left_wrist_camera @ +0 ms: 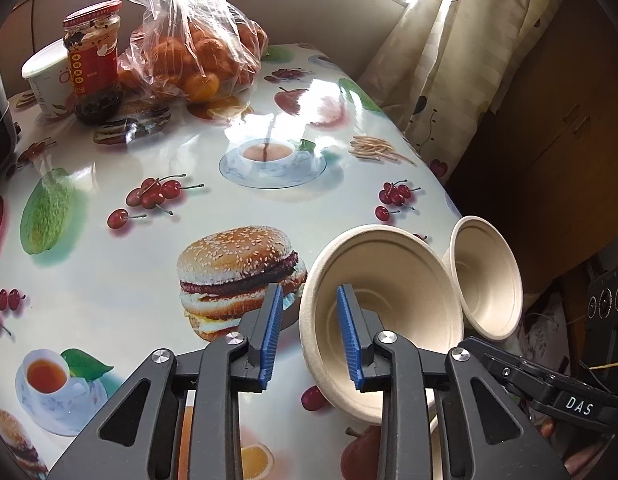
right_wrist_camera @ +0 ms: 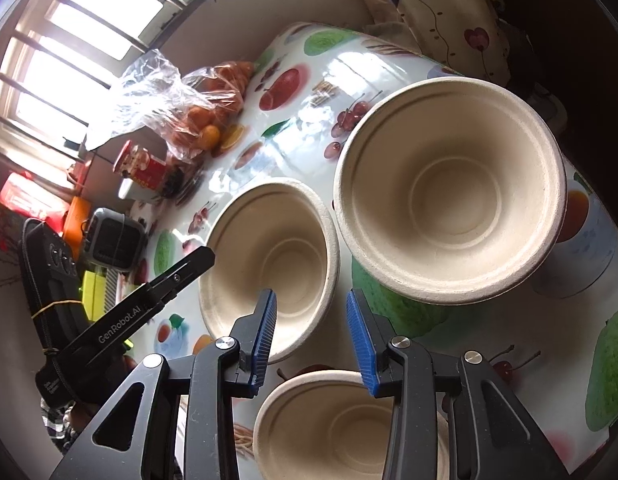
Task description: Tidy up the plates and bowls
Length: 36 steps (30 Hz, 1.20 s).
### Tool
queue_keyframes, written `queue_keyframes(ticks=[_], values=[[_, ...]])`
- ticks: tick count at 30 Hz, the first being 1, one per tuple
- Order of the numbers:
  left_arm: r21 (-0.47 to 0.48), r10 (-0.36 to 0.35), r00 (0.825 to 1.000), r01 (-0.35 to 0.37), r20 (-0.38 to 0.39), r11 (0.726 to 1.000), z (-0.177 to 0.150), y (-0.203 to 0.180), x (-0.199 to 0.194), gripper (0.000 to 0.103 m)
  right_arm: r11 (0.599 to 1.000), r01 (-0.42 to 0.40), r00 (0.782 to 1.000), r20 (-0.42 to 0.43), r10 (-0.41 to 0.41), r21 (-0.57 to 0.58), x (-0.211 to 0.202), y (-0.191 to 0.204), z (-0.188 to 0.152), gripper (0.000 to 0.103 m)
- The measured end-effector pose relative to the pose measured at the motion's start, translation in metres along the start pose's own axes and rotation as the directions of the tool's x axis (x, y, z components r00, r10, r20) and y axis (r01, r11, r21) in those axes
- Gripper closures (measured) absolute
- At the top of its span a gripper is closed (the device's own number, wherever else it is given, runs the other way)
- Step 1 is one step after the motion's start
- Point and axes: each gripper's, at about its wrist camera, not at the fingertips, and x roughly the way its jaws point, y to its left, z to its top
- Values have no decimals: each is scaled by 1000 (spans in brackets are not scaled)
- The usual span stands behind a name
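Several beige pulp bowls stand on the table with the fruit-print cloth (left_wrist_camera: pixel 109 248). In the left wrist view my left gripper (left_wrist_camera: pixel 309 288) straddles the near rim of one bowl (left_wrist_camera: pixel 389 280). Its right pad is inside the bowl, its left pad outside, and a gap shows at the rim. A second bowl (left_wrist_camera: pixel 489 276) stands just right of it, by the right gripper's black body (left_wrist_camera: pixel 549 392). In the right wrist view my right gripper (right_wrist_camera: pixel 311 293) hovers open over a near bowl (right_wrist_camera: pixel 329 424), gripping nothing. Ahead are a middle bowl (right_wrist_camera: pixel 269 264) and a larger bowl (right_wrist_camera: pixel 449 188).
At the far side of the table sit a clear bag of oranges (left_wrist_camera: pixel 197 52), a red-lidded jar (left_wrist_camera: pixel 95 60) and a white tub (left_wrist_camera: pixel 45 76). A curtain (left_wrist_camera: pixel 449 60) hangs past the right table edge. A small grey device (right_wrist_camera: pixel 113 240) stands at the left.
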Motion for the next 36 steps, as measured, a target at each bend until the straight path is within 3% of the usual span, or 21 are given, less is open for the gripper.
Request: queue_keyframes(ticks=[9,36], values=[[5,8,1000,-8,-3,1000,-2,-3,2,93,1000,2,1000,-2,-2,-13,3,2,0,76],[23,9,999,-10,45,1000,-11,-9,-24,93,994,0,997,75,8,-112,-20,16,-8,77]])
